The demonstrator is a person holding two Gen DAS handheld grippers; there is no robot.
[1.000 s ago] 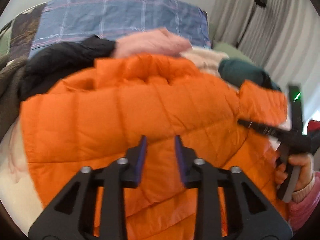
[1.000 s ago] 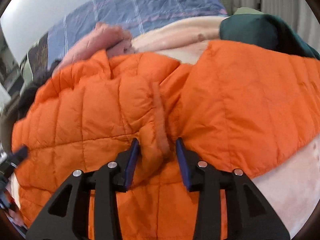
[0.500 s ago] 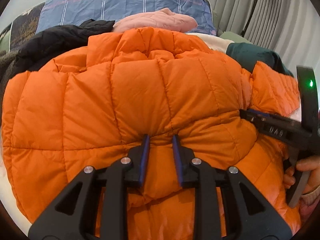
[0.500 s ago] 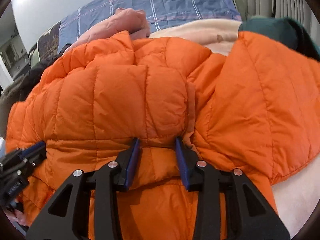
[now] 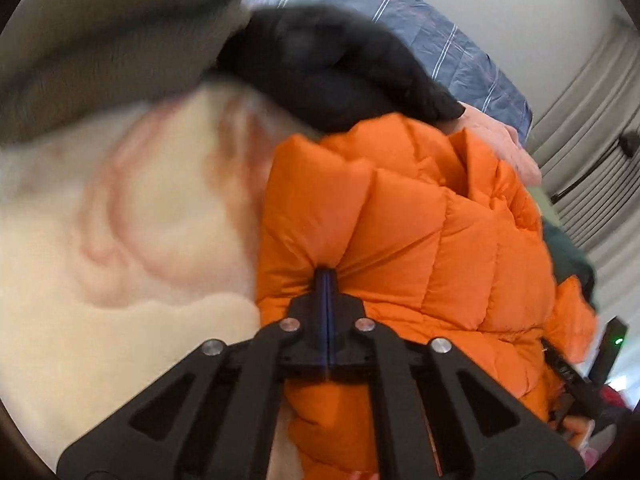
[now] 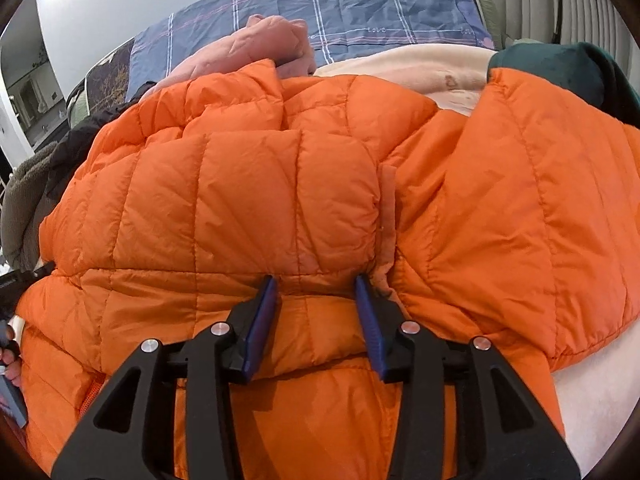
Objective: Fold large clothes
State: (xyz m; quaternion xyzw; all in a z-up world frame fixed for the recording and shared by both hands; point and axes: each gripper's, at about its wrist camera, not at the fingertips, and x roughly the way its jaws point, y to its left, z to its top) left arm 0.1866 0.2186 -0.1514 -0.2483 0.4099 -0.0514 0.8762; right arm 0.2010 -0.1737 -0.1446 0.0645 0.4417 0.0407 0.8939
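We hold a tool in each hand over a big bed. A puffy orange jacket lies on the bed's soft cream blanket, in the middle of the bed.

Our left tool has its two blue pads pressed tight together. They pinch a thin fold of the orange jacket at its left edge, and the cloth puckers around the tips. The cream blanket with pink swirls lies just to the left of it.

Our right tool has its pads apart, and they are opening. A fat roll of the jacket sits between them, near the bottom edge of the top flap. We cannot tell if the pads press on it.

Far behind the jacket we see a black garment, a pink garment and a dark green garment. A blue checked quilt lies at the far end of the bed.
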